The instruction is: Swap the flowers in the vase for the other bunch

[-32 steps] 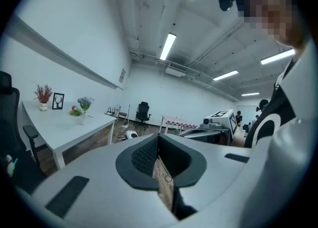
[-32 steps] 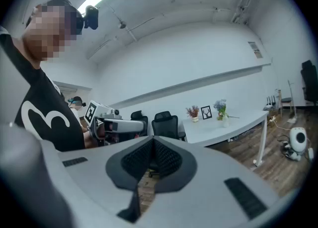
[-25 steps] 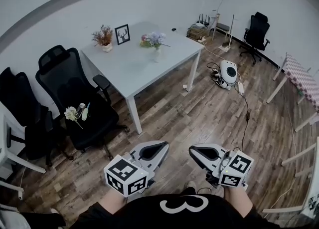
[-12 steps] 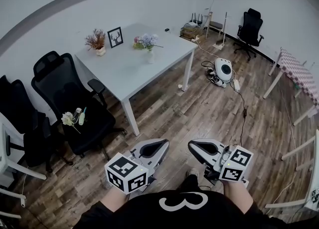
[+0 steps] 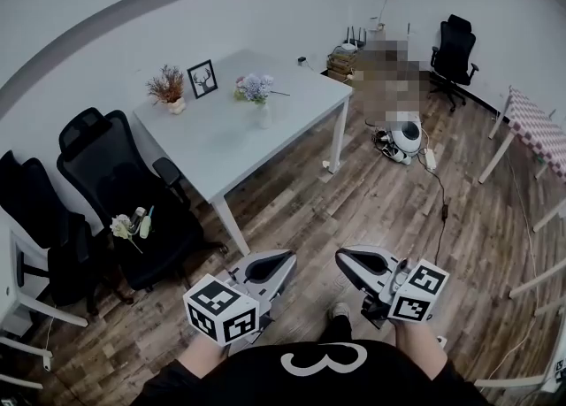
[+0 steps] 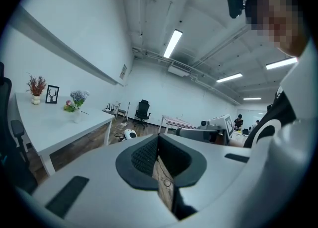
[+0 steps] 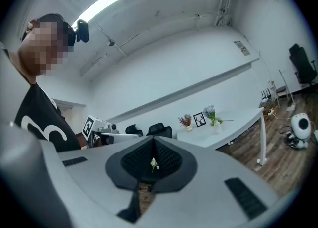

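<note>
A white vase with purple and pink flowers stands upright on the white table. The other bunch, white flowers, lies on the seat of a black office chair to the left of the table. My left gripper and right gripper are held low in front of my body, far from both bunches, each shut and empty. The left gripper view shows the left gripper shut and the vase flowers far off. Past the shut right gripper the white bunch peeks through.
A potted dried plant and a framed picture stand at the table's back. More black chairs line the left wall. A white round device with cables lies on the wooden floor, and a checked-cloth table stands at the right.
The table and chairs have slid a little in the head view as I move across the floor. Both grippers stay shut and empty in front of me.
</note>
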